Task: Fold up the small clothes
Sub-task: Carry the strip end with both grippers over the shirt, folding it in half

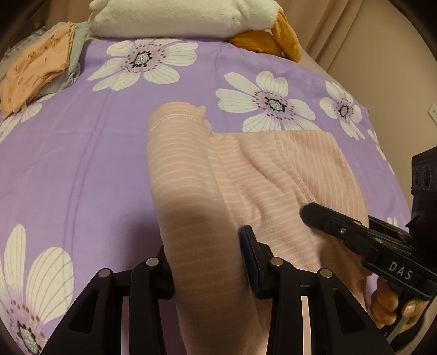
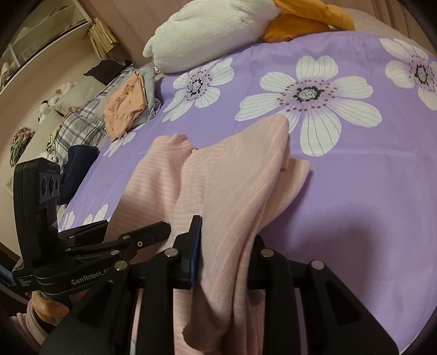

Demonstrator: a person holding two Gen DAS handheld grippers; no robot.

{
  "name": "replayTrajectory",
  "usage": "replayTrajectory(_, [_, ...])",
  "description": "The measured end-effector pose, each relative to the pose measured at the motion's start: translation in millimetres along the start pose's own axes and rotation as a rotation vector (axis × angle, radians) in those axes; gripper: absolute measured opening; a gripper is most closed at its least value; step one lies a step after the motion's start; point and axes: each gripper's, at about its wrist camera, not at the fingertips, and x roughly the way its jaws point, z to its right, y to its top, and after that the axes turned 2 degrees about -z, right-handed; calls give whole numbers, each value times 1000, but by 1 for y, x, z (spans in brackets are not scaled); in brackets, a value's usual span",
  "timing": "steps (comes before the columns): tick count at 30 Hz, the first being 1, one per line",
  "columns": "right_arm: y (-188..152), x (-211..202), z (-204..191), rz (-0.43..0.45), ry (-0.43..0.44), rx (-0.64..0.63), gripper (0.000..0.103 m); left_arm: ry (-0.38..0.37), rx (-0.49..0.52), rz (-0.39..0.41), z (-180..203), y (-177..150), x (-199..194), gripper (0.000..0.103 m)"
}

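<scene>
Left gripper [image 1: 207, 259], seen in its own wrist view, has its jaws set apart with a band of the pink striped garment [image 1: 245, 174] running up between them; whether the pads truly pinch the cloth cannot be told, as the left finger is hidden behind the fabric. That garment lies on the purple flowered bedspread [image 1: 82, 153], toward its near edge, part lifted and part bunched. A folded stack [image 1: 38, 71] sits at the far left corner, a white plush toy [image 1: 180, 19] along the far edge. Right gripper [image 1: 314, 213] enters from the right, its fingertips over the garment. In the right wrist view, the right gripper [image 2: 226, 245] has cloth draped between its fingers, one finger hidden, so its hold likewise cannot be confirmed. Risks, as judged: a loose hold could let the fabric slip mid-fold; uneven lifting between the two sides could skew the crease; the bunched middle could be trapped as a wrinkle.
</scene>
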Motion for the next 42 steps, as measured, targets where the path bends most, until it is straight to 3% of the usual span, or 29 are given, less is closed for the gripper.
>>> replayTrajectory(15, [-1,7,22,-30,63,99,28,-1,1,1,-1,0,0,37])
replayTrajectory(42, [-1,6,30,-36,67,126,32,-1,-3,2,-1,-2,0,39])
